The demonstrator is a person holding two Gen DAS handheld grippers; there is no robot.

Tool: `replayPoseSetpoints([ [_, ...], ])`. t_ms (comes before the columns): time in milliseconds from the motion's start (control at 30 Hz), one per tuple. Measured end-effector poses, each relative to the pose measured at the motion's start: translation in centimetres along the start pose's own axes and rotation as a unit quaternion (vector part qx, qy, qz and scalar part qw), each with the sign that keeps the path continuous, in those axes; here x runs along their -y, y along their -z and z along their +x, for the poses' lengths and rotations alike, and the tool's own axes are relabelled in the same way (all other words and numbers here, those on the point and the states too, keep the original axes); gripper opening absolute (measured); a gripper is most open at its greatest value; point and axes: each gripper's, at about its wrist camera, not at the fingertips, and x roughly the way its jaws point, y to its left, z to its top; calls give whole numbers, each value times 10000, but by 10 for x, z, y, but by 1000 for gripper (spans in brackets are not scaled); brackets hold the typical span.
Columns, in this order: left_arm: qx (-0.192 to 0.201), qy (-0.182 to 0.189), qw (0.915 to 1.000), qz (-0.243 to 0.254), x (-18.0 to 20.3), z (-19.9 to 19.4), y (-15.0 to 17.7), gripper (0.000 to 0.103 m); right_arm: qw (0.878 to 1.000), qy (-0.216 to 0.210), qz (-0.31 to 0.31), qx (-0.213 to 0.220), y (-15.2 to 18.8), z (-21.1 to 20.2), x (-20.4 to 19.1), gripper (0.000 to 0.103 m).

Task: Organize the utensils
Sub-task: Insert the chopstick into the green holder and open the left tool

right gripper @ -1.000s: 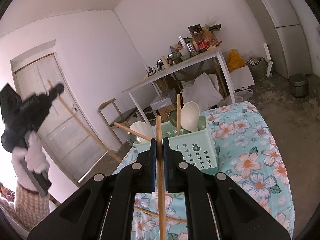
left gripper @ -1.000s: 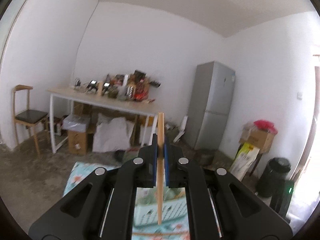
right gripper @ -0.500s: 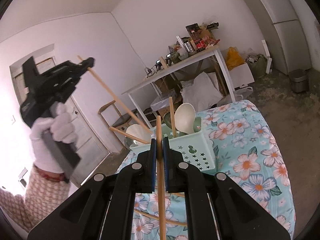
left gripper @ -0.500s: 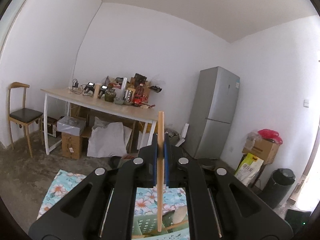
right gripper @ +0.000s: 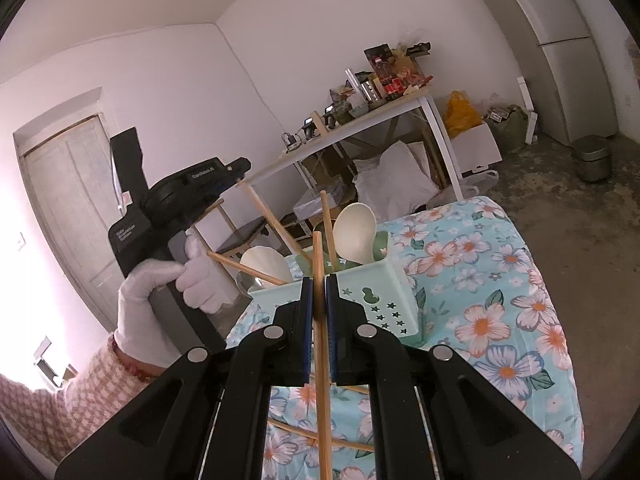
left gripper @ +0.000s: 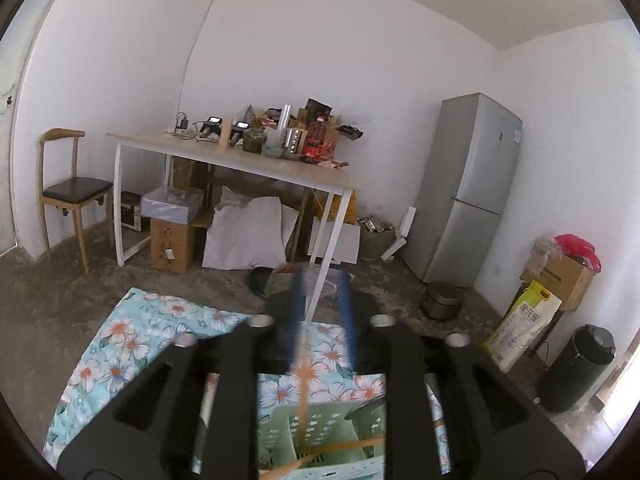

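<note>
A pale green utensil basket stands on the floral cloth, holding a white spoon, a second white spoon and several wooden chopsticks. My right gripper is shut on a wooden chopstick, held upright just in front of the basket. My left gripper hovers above the basket's left side; a chopstick slants from its tip down into the basket. In the left wrist view the left gripper is blurred, its blue pads apart, with a chopstick dropping into the basket.
The table has a floral cloth; more chopsticks lie on it near me. Behind are a cluttered white desk, a chair, a fridge, boxes and a black bin.
My left gripper swung over the basket, tilted down and opened, letting its chopstick fall into the basket. My right gripper stayed shut on its chopstick and moved closer to the basket.
</note>
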Motion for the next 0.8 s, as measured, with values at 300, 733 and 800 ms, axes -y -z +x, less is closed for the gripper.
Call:
replayPoseSetpoints([
  [300,363,6,9992,182,0,-44,-8,64,10000,-24,-47,17,1,-3,-7,7],
  [733,174,277,9978,585,-13,-118,13,89,9998,-84,-163,39,0,-7,-23,7],
  [800,50,219,9982,558,-22,-123,19,89,9998,-110,-183,33,-1,-6,-26,7],
])
